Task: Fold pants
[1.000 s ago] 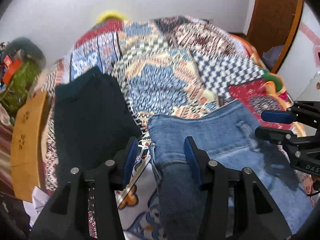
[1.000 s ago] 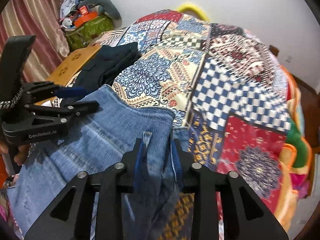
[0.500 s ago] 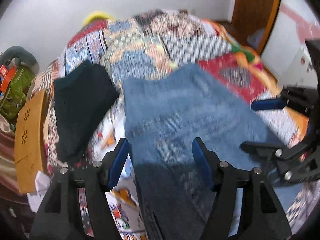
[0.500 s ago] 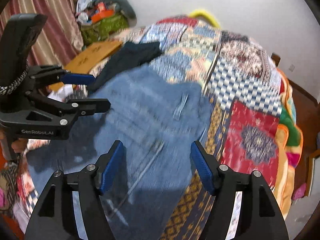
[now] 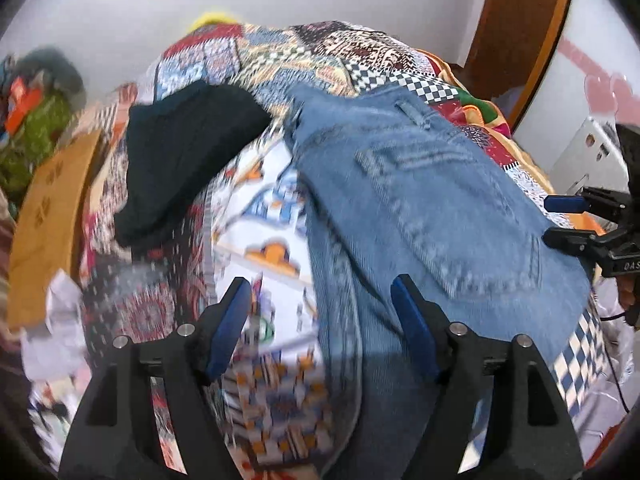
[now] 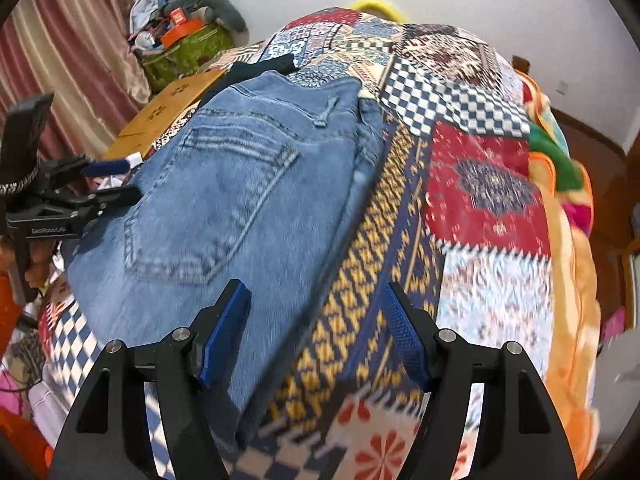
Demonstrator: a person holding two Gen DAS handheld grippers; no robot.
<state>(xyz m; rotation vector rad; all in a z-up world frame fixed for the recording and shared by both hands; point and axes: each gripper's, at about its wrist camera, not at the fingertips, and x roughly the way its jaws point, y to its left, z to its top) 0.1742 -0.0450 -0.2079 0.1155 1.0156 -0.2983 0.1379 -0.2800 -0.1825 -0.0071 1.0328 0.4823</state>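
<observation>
Blue jeans (image 5: pixel 420 200) lie folded on the patchwork bed, back pocket up; they also show in the right wrist view (image 6: pixel 240 200). My left gripper (image 5: pixel 320 320) is open and empty, above the jeans' near left edge. My right gripper (image 6: pixel 316 320) is open and empty, above the jeans' near right edge. Each gripper shows in the other's view, the right gripper (image 5: pixel 560 220) at the far right and the left gripper (image 6: pixel 112 180) at the far left, both open.
A folded dark garment (image 5: pixel 184 148) lies on the bed left of the jeans. A wooden board (image 5: pixel 48 216) stands at the bed's left edge. A green bag (image 6: pixel 184 52) with clutter sits by the curtain. A wooden door (image 5: pixel 516 28) is at the right.
Both grippers opened and let go of the jeans, then drew back towards the near edge. The jeans now lie flat on the bed.
</observation>
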